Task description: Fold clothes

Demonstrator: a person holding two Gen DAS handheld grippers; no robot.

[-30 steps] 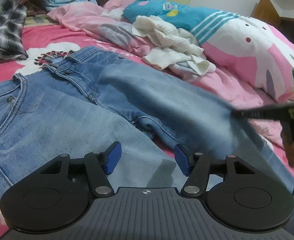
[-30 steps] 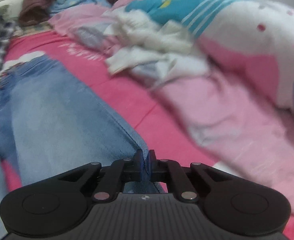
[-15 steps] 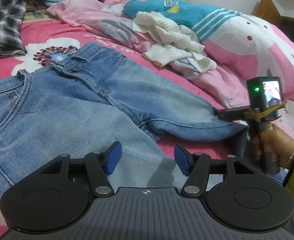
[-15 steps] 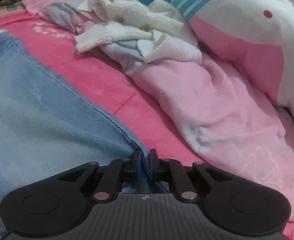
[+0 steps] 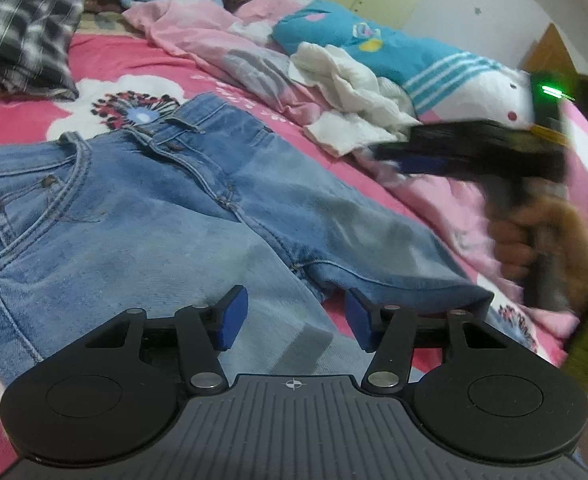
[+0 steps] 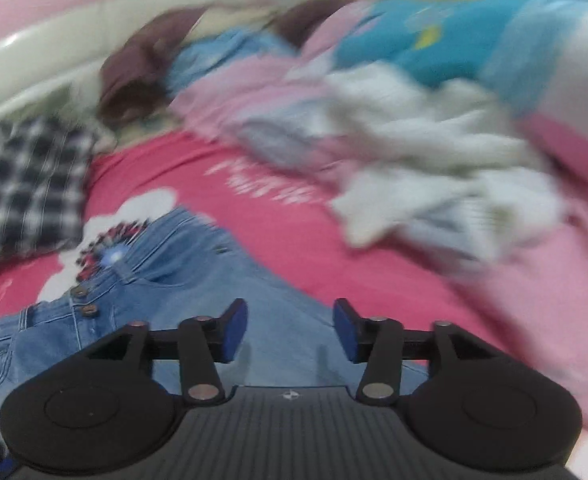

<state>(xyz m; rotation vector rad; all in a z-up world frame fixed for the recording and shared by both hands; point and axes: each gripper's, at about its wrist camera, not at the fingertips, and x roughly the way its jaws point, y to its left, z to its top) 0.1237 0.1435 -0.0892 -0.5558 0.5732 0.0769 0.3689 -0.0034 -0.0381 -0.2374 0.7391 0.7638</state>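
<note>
Left gripper [image 5: 289, 322] half-spread, narrowing; right gripper [image 6: 289, 330] just parted, both empty.

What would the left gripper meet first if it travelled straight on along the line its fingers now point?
Most likely the blue jeans: the left gripper angles down over the denim with nothing between its open fingers. Exactly where on the denim it would land is unclear.

Faded blue denim jeans [image 5: 141, 216]: spread flat, front up, on pink floral bedsheet. Waistband toward far side, belt loops and two metal fly buttons [image 6: 85, 300] visible; front pocket with rivets at left. Fabric darker at waist and crotch, paler on thighs. One leg folded back on itself, fold edge lying at right near bed edge. Other leg runs toward viewer, partly under it. Not gripped by anything.
</note>
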